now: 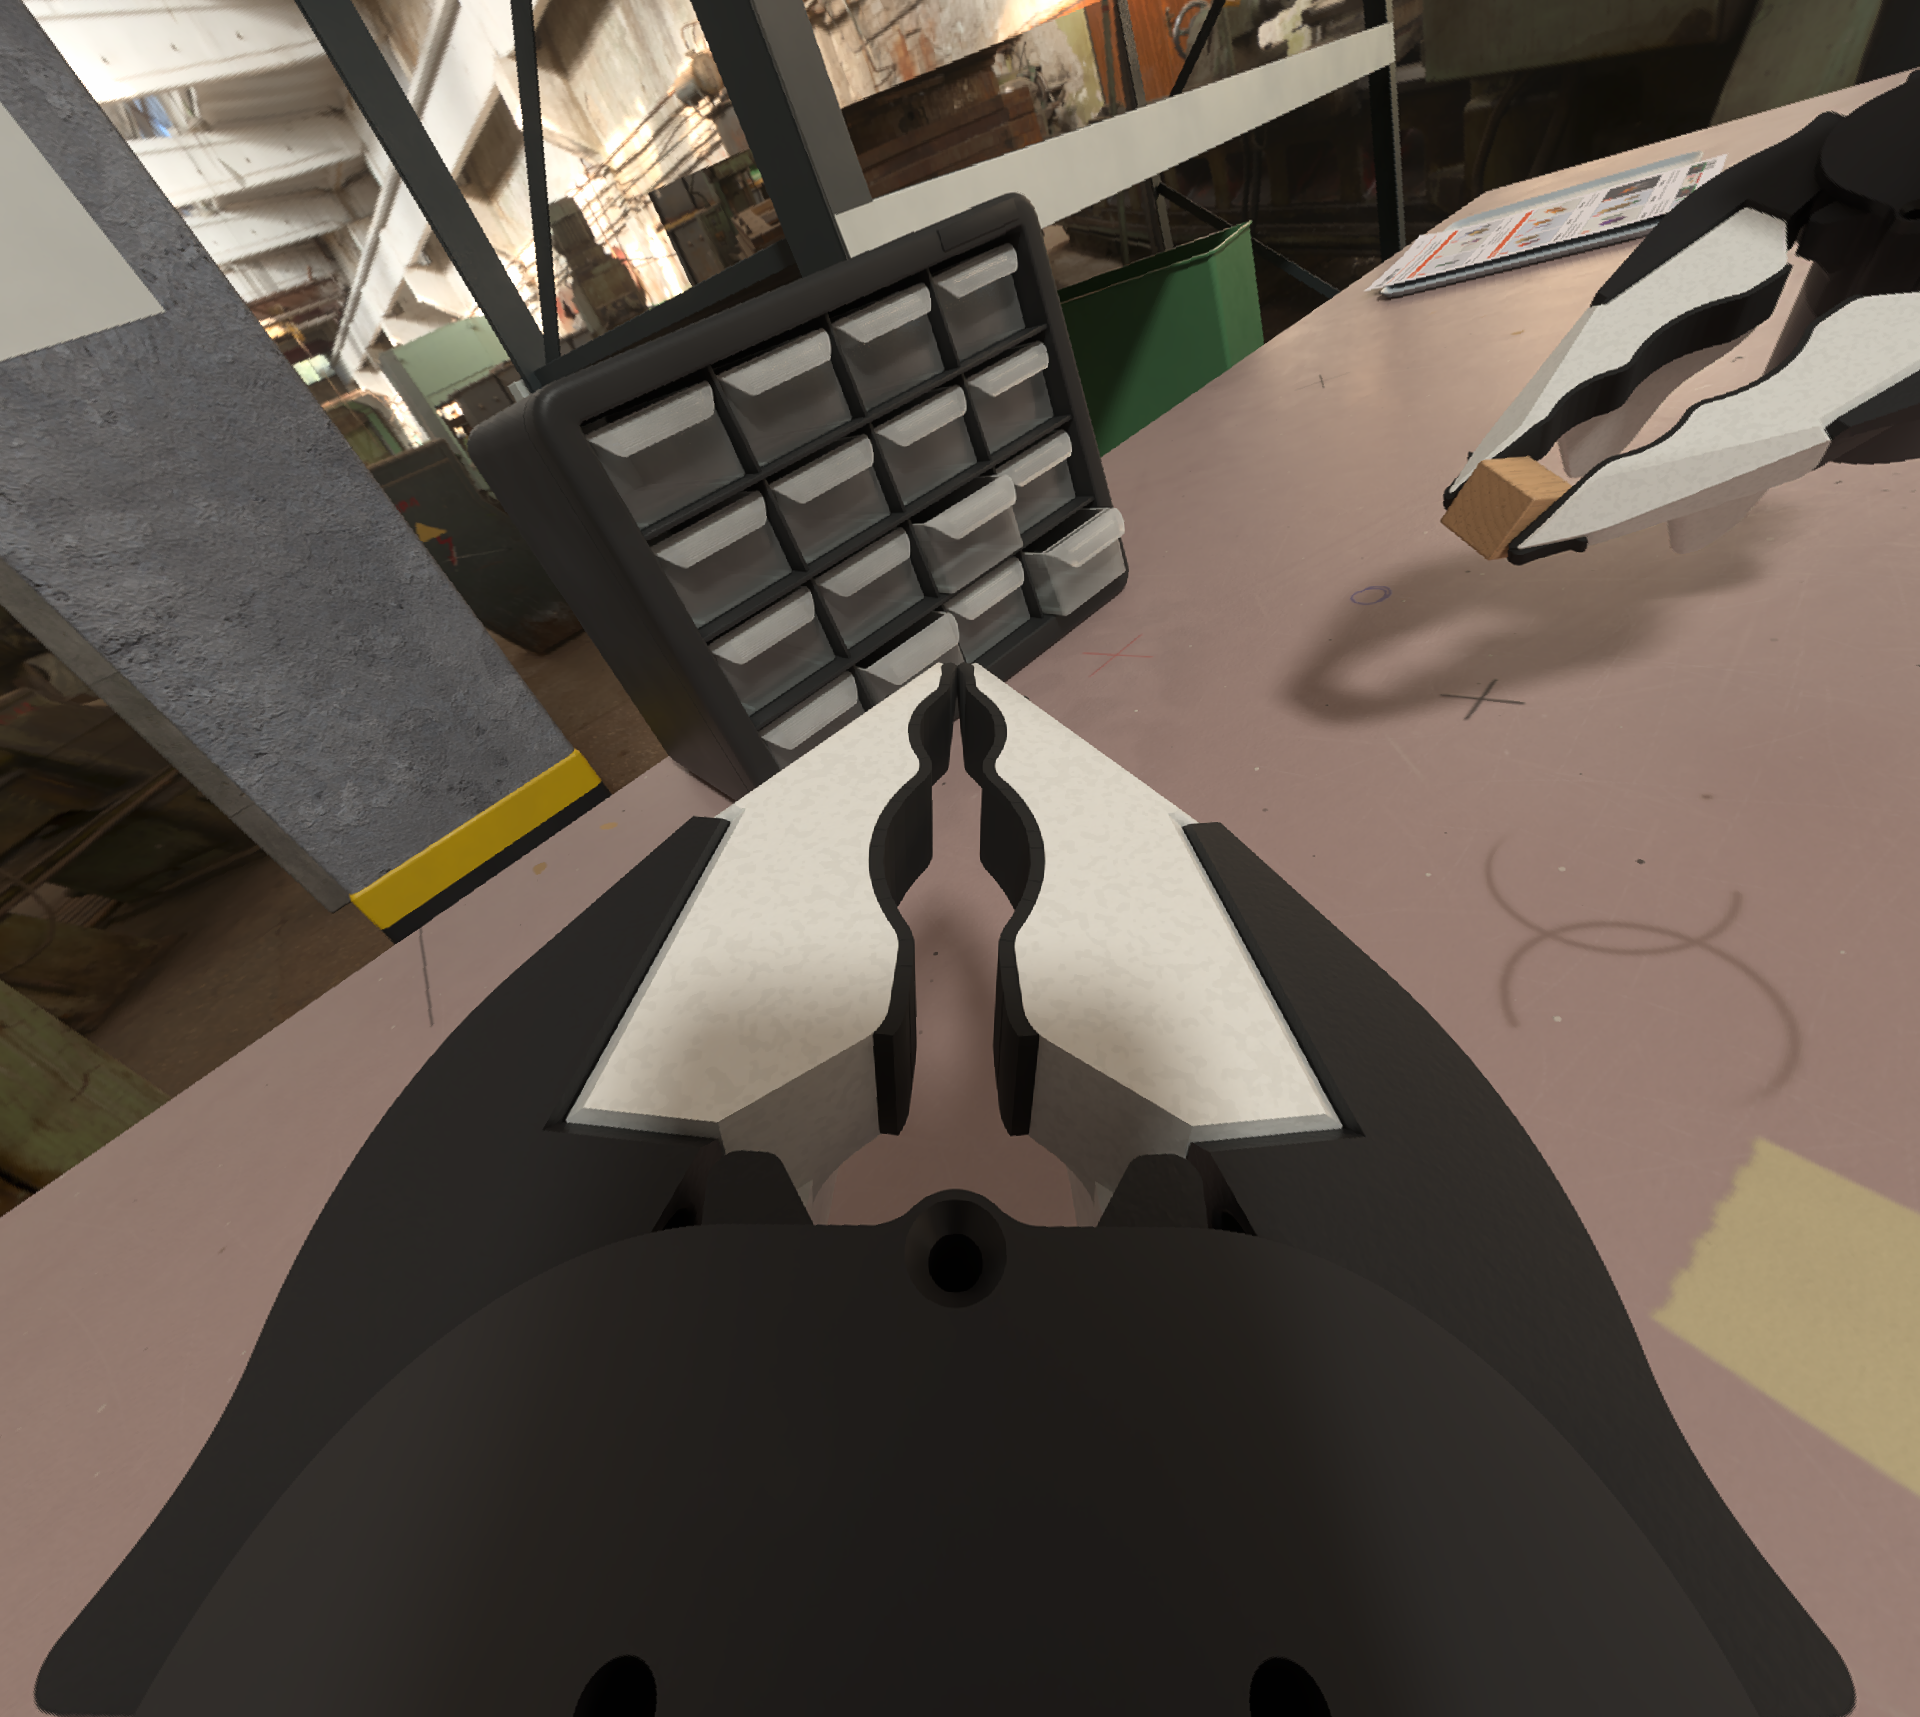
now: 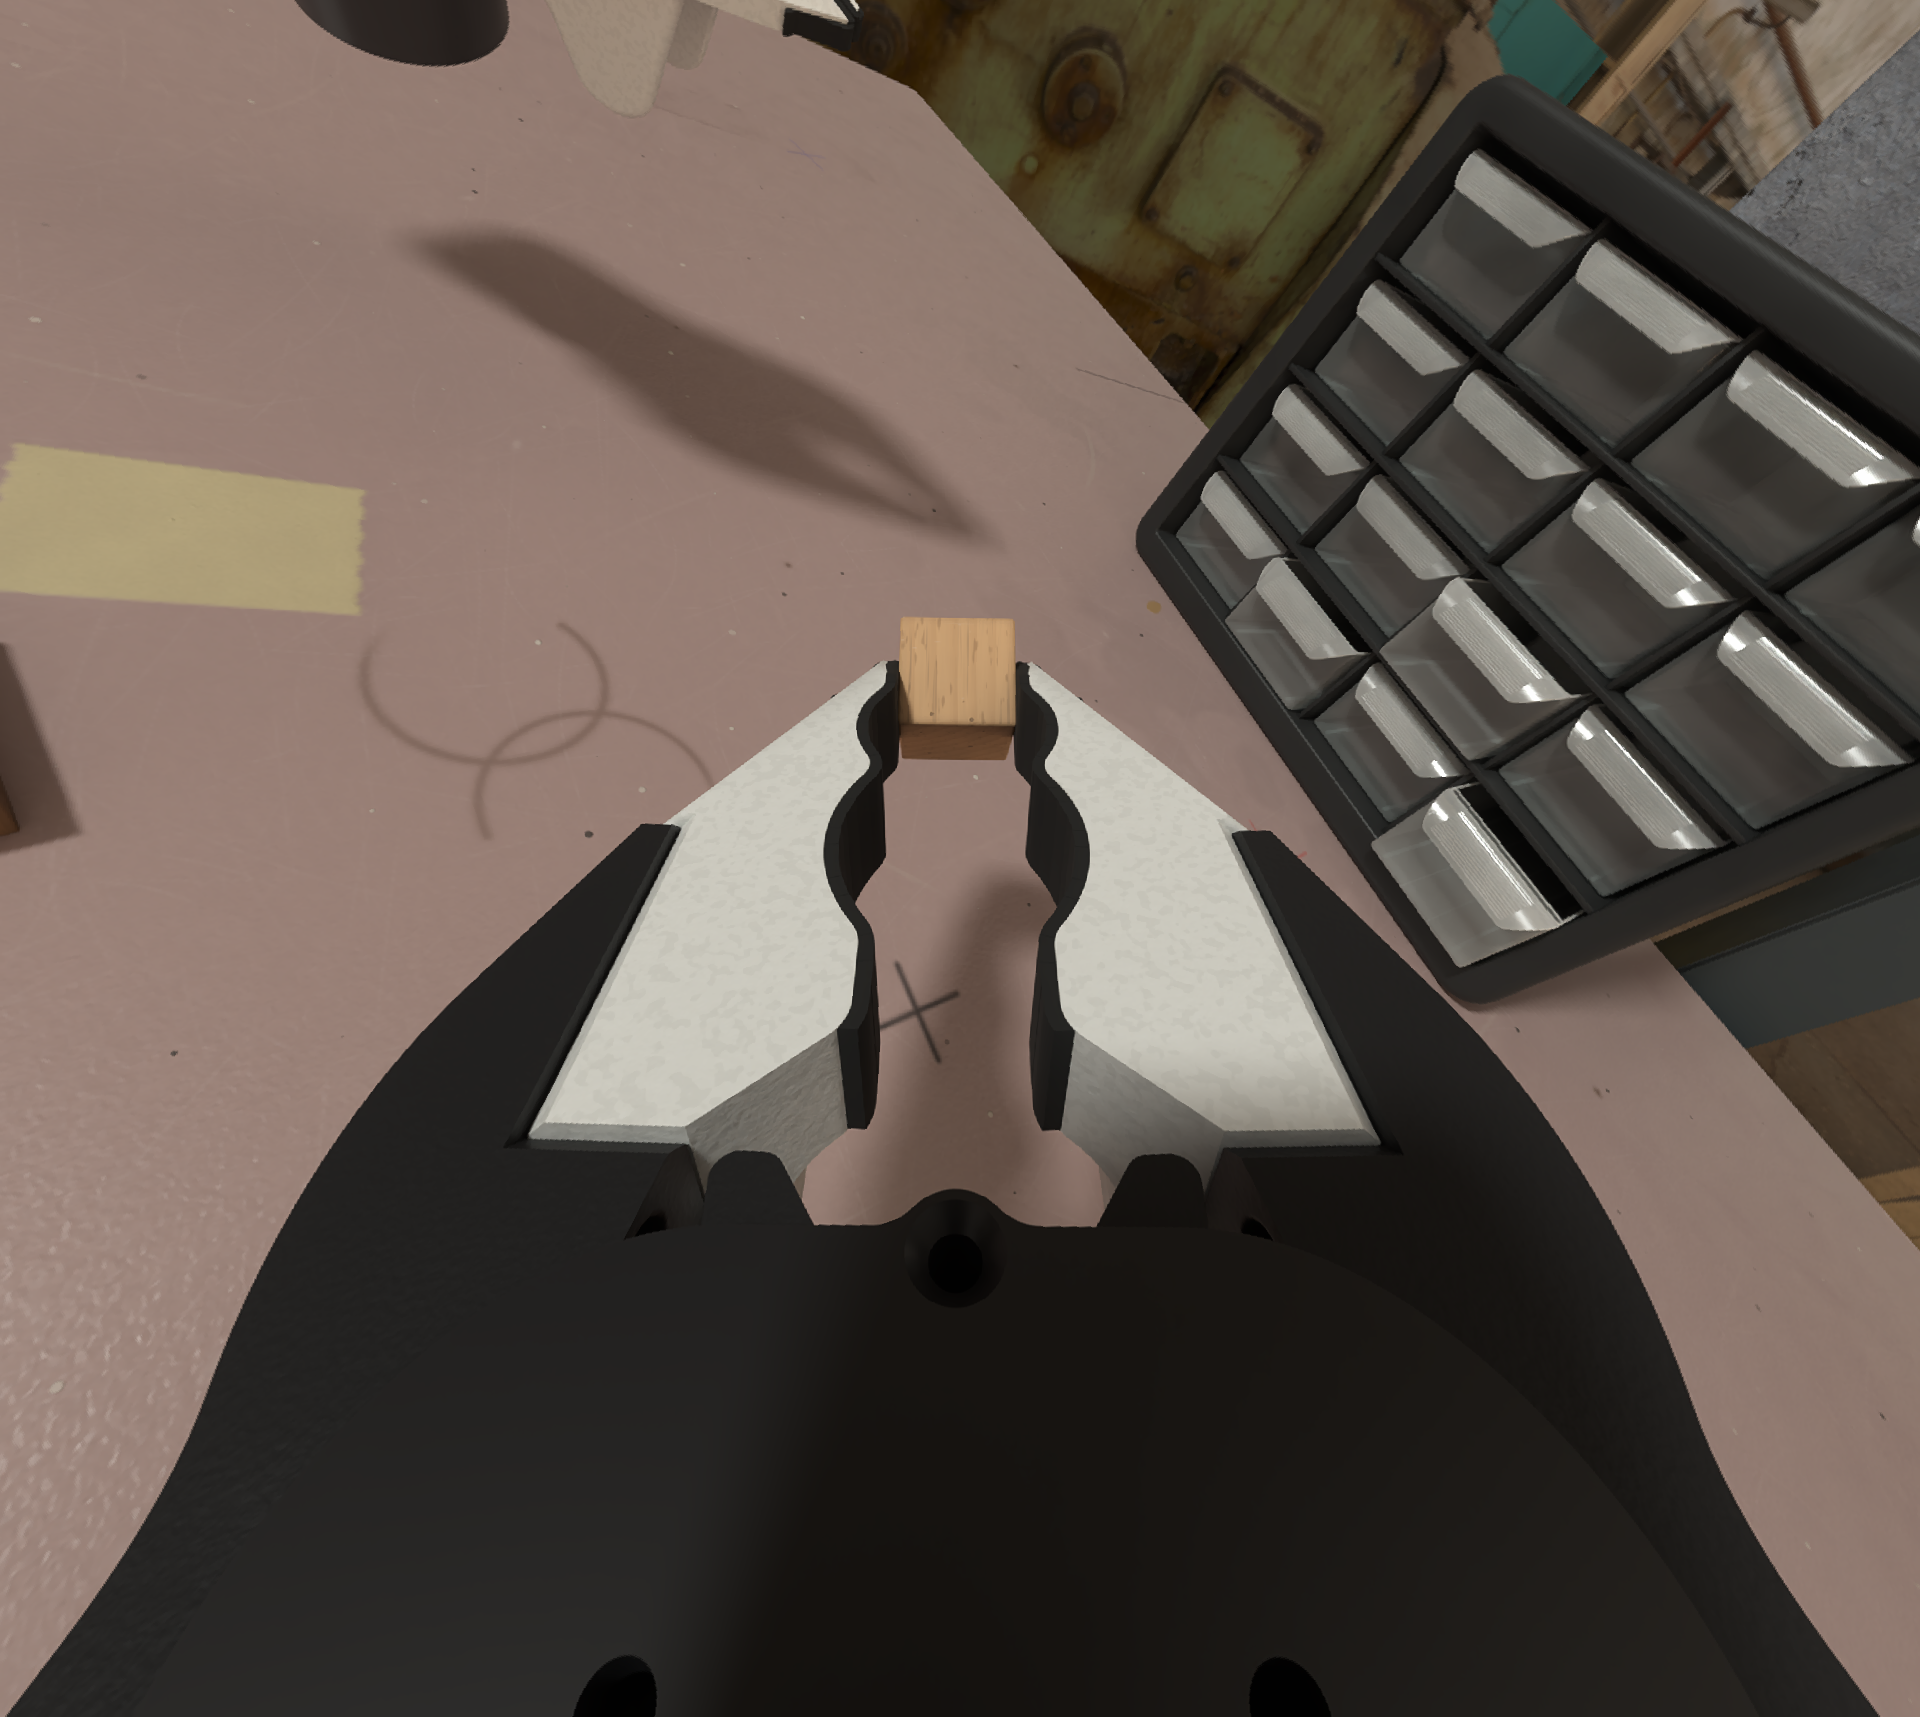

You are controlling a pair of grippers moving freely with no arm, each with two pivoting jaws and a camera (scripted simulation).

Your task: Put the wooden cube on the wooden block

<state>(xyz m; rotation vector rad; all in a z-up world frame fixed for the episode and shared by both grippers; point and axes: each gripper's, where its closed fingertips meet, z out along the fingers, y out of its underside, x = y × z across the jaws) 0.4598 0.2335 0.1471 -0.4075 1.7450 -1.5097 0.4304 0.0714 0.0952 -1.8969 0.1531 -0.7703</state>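
Observation:
My right gripper point(image 2: 956, 680) is shut on the light wooden cube point(image 2: 956, 675) at its fingertips and holds it above the pink table point(image 2: 520, 317). The left wrist view shows the same gripper point(image 1: 1496, 514) at the right with the cube point(image 1: 1501, 509) off the surface, its shadow below. A dark brown edge, likely the wooden block point(image 2: 10, 763), shows at the left border of the right wrist view, mostly cut off. My left gripper point(image 1: 958, 680) is shut and empty, raised over the table near its left edge. It also shows in the right wrist view point(image 2: 847, 20) at the top.
A black drawer cabinet point(image 1: 862, 472) with clear drawers stands on the table edge; it fills the right of the right wrist view point(image 2: 1558, 576). A tan tape patch point(image 2: 177, 529) and pencil marks lie on the table. A printed sheet point(image 1: 1538, 223) lies far right.

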